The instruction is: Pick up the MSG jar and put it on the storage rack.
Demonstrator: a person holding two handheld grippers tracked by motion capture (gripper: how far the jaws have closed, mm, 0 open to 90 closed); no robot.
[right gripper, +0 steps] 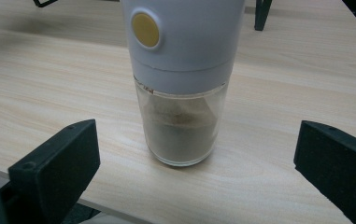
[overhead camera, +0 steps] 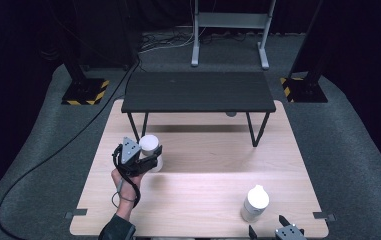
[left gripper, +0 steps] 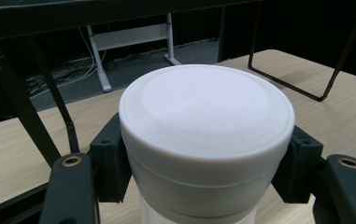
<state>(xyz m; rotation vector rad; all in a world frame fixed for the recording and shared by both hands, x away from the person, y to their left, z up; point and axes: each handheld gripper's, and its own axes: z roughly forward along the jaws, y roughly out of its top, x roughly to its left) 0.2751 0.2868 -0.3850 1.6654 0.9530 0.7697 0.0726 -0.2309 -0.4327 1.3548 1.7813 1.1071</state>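
The white-capped container [overhead camera: 150, 147] sits clamped in the left claw [overhead camera: 150, 161], over the left middle of the pale wooden desk [overhead camera: 203, 210], just in front of the near left leg of the small black table [overhead camera: 198, 91] that stands on the desk's far half. In the left gripper view the two black pads press against opposite sides of the container's [left gripper: 207, 135] wide white cap, just below its rim, so the grip falls on the broadest, firmest part and keeps the body upright; a clear lower section shows beneath the cap, and whether its base rests on the desk or hangs just above it cannot be told. The person's left hand [overhead camera: 124, 180] comes in from the bottom edge with its cable trailing down the wrist, the claw lying about level, which suits a sideways hold on a standing cylinder. Well apart, near the front right of the desk, stands a second container, a grinder [overhead camera: 255, 203] with a white top and a yellow button over a clear chamber of brownish powder [right gripper: 180, 122]. The right claw [overhead camera: 281, 226] waits just before it at the desk's edge, jaws spread wide to either side of the grinder and touching nothing, apparently lined up for a similar side grasp.
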